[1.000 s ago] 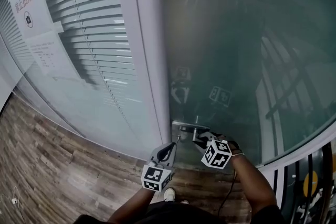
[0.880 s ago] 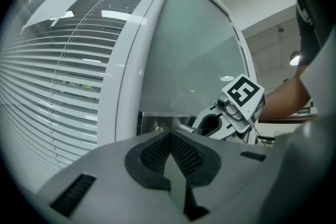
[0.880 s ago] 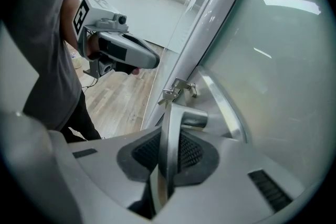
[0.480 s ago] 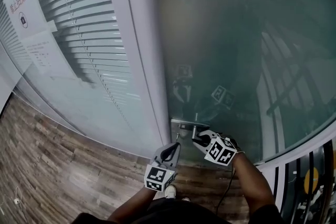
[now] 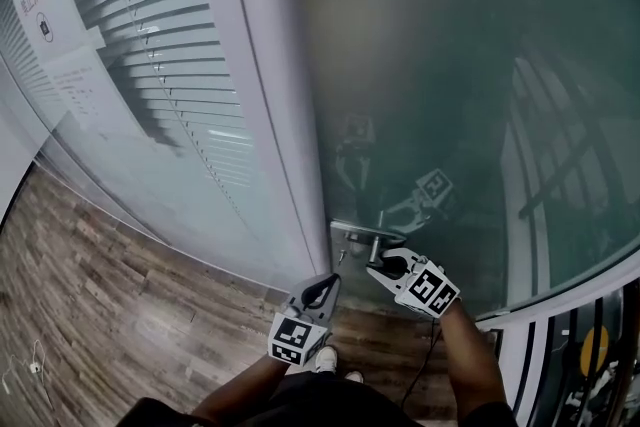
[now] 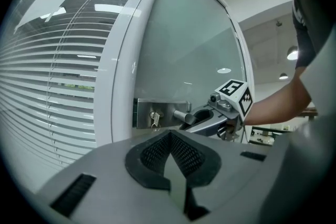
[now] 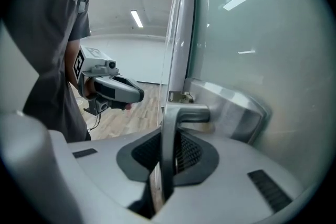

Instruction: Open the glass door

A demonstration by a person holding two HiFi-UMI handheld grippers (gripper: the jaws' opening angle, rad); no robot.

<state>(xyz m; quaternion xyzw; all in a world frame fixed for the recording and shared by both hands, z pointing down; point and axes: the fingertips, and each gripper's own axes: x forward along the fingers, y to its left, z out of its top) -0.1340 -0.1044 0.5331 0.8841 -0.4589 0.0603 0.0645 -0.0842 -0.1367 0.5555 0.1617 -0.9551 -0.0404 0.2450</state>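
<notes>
Item 1: right gripper [image 5: 385, 267], fingers [image 7: 191, 153] narrowed onto the door handle [image 7: 169, 128], whose lever lies between them (placed, I judge, for pressing it down).
Item 2: left gripper [image 6: 172, 165], fingers [image 6: 152, 153] closed on nothing, parked short of the lock plate [image 6: 163, 113].
Item 3: glass door [image 7: 262, 34], just beyond the right fingers and apparently not yet swung.

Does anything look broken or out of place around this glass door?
Nothing looks damaged. The glass door is intact, its handle clamped in the right gripper. Only oddity: what looks like a key left in the lock plate.
</notes>
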